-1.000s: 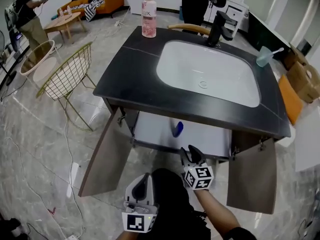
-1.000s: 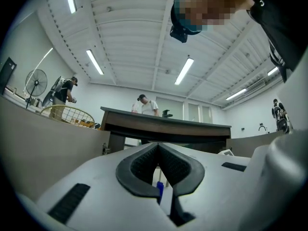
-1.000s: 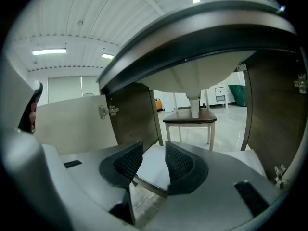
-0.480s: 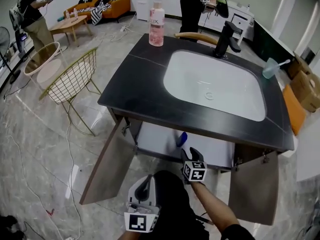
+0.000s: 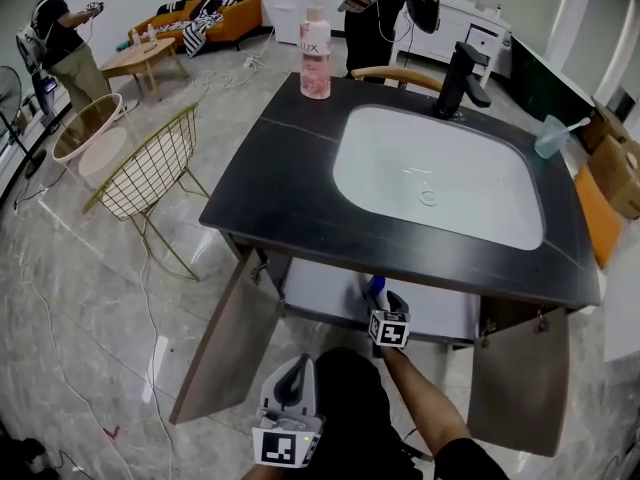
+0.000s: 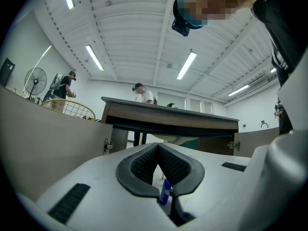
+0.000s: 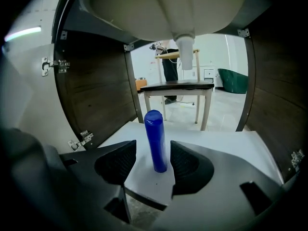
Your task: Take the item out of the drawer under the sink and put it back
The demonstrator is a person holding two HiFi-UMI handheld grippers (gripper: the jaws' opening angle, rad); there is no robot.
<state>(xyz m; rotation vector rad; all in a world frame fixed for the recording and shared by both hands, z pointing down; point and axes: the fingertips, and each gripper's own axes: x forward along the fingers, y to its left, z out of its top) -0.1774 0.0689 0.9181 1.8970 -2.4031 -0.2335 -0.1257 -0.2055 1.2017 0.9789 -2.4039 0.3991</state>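
I get bright, even light from ceiling strip lights (image 6: 188, 65), sheen on the pale floor (image 5: 100, 298) at left, cabinet interior (image 7: 96, 97) dim — heavy fisheye bend, black vignetted corners, left gripper (image 6: 158, 147) soft up close.

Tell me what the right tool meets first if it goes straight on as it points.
The blue bottle, probably: it stands upright on the white shelf, already between the opening jaws of the right tool, with a gap on each side.

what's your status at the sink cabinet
Right hand-held gripper jaws opening, blue bottle between them, not gripped. Blue bottle upright on the cabinet shelf. Left hand-held gripper shut, empty. Nothing blocking the way out.
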